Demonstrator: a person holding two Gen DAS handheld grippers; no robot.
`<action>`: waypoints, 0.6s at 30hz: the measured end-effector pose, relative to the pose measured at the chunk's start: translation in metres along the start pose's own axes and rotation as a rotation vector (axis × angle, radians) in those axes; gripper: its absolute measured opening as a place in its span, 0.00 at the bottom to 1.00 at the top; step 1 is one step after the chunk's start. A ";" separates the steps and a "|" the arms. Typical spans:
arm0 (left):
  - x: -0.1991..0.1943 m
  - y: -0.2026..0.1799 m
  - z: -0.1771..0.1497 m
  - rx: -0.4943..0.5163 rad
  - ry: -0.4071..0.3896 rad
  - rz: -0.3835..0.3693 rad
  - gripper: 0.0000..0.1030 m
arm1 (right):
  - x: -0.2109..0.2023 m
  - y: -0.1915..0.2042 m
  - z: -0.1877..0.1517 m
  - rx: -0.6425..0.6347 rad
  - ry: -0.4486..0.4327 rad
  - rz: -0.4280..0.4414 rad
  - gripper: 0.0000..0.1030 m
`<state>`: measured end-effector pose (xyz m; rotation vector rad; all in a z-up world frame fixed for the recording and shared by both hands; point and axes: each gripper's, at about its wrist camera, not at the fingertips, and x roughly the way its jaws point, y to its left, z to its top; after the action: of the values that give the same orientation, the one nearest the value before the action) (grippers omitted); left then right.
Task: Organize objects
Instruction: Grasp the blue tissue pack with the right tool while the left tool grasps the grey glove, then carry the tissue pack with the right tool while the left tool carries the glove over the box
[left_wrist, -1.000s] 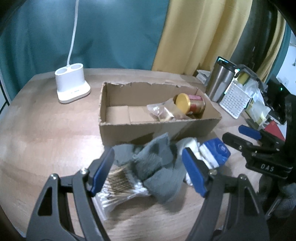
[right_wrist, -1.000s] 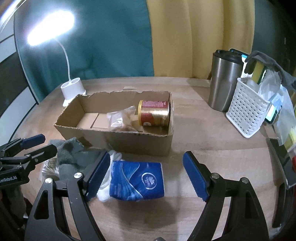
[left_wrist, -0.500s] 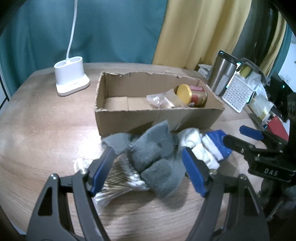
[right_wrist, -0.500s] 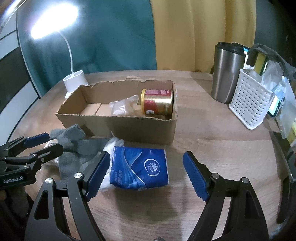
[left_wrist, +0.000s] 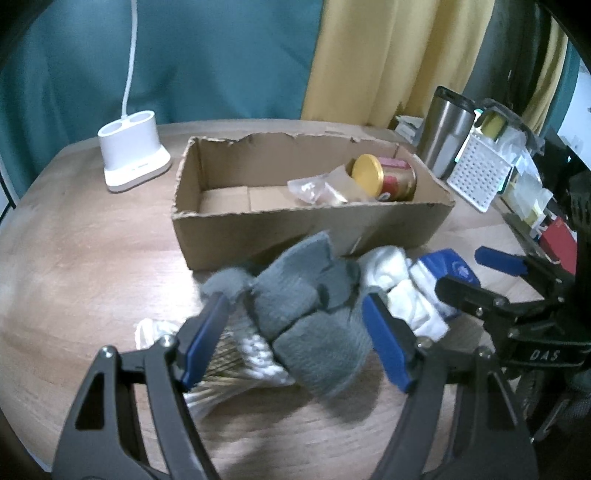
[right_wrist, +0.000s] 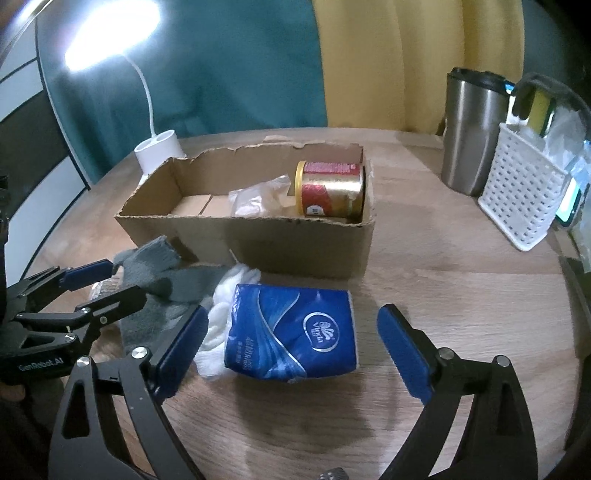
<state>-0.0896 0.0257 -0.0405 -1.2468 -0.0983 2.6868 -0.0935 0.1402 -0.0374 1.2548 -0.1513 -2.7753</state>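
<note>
I judge the step in hand to be a double pick-up: two loose items outside the cardboard box are being addressed, one per gripper, for transfer into it.

The left gripper straddles the grey sock. Its jaws are closing, about half open, with the sock between them; the right pad looks against the fabric, the left pad not clearly so, and I see no firm hold yet. The sock lies crumpled on the table at 6 o'clock of the box, atop a bundle of cotton swabs. Its long axis runs roughly 11 to 5 o'clock in the left wrist view, one end touching the box wall.

The right gripper has its jaws opening, near full width, either side of the blue tissue pack without pressing on it. The pack lies flat, just beside the box front at 6 o'clock, long axis 9 to 3 o'clock, printed face up. A white cloth touches its 9 o'clock end.

Next move, as I judge it: finish closing on the sock's bulk without catching the swabs, then lift over the box wall. The free floor lies at the box's 9 o'clock end; the gold can and plastic bag occupy the 3 o'clock end.
</note>
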 end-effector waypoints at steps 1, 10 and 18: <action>0.002 -0.001 0.000 0.004 0.006 0.006 0.66 | 0.002 -0.001 0.000 -0.003 0.003 -0.004 0.92; 0.011 -0.002 -0.002 0.013 0.028 0.007 0.45 | 0.017 -0.009 -0.004 -0.010 0.051 -0.004 0.92; 0.008 -0.001 -0.002 0.022 0.010 -0.012 0.28 | 0.013 -0.006 -0.005 -0.022 0.041 -0.023 0.74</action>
<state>-0.0934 0.0283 -0.0477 -1.2486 -0.0743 2.6639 -0.0986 0.1442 -0.0509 1.3159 -0.1039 -2.7605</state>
